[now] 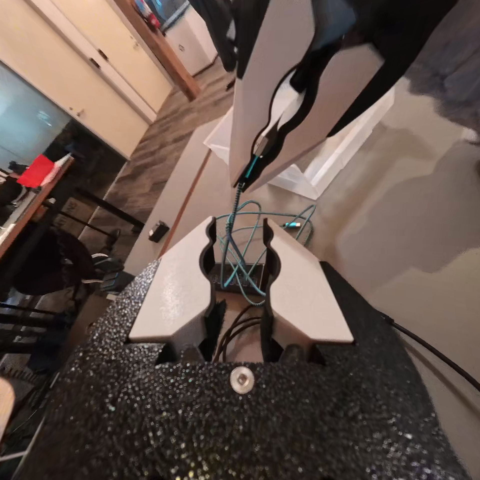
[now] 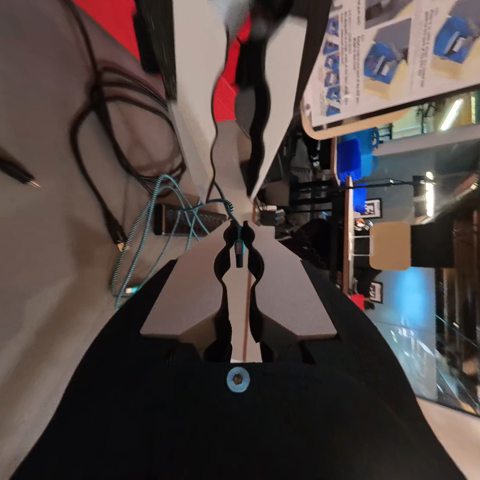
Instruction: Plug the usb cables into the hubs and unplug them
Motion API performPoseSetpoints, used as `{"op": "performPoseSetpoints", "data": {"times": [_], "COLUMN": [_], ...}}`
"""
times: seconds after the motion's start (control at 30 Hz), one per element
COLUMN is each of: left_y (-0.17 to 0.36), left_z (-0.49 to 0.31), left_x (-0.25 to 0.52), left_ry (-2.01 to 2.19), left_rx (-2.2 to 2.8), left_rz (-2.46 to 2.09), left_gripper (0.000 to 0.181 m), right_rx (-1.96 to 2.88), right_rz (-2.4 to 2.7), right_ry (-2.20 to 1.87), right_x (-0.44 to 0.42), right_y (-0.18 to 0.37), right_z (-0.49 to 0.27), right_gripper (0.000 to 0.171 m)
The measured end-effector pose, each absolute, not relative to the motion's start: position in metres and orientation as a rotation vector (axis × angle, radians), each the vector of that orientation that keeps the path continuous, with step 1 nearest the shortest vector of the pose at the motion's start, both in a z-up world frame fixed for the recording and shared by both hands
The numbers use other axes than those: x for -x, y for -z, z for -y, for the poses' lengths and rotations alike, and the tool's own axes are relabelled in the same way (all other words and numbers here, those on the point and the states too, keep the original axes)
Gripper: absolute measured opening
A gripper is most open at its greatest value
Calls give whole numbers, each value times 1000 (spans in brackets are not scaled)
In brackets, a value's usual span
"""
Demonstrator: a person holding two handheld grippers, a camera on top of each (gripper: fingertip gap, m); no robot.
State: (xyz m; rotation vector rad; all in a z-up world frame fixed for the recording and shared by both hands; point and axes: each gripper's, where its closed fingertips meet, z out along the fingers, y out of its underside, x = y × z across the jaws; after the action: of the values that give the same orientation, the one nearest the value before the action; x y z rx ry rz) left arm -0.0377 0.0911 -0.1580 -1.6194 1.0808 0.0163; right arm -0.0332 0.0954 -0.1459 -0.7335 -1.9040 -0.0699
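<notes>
A teal-and-black braided usb cable [image 1: 242,249] lies in loose loops on the pale bench [image 1: 389,233], crossing over a dark hub [image 1: 237,278] that sits flat beneath it; a second teal plug end [image 1: 292,224] rests just beside the loops. The left gripper [image 1: 240,228] hovers above the hub, its jaws apart and empty. The right gripper [image 2: 239,228] has its jaws clamped on the cable's teal plug [image 2: 239,249], held above the bench, with the cord trailing down to the loops.

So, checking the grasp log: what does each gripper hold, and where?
The right gripper pinches the teal cable's plug at its housing. The left gripper is open and holds nothing.
</notes>
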Motion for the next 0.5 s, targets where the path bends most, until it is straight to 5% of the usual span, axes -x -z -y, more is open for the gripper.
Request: {"op": "performPoseSetpoints", "data": {"times": [0.23,0.37,0.5], "left_y": [177,152,130], "left_z": [-102,-92,-68], "left_x": [30,26,22], "left_ry": [71,396,758], "left_rx": [1596,1444,1234], "left_rz": [-1023,-835,-746], "left_gripper": [4,3,2], "right_rx": [795,826,873], "right_rz": [1834,1512,1356], "right_ry": [-208,-601,-1000], "right_x": [33,34,32], "right_y": [138,99,90], "right_z": [-75,-66,-52], "right_gripper": [10,35,37]}}
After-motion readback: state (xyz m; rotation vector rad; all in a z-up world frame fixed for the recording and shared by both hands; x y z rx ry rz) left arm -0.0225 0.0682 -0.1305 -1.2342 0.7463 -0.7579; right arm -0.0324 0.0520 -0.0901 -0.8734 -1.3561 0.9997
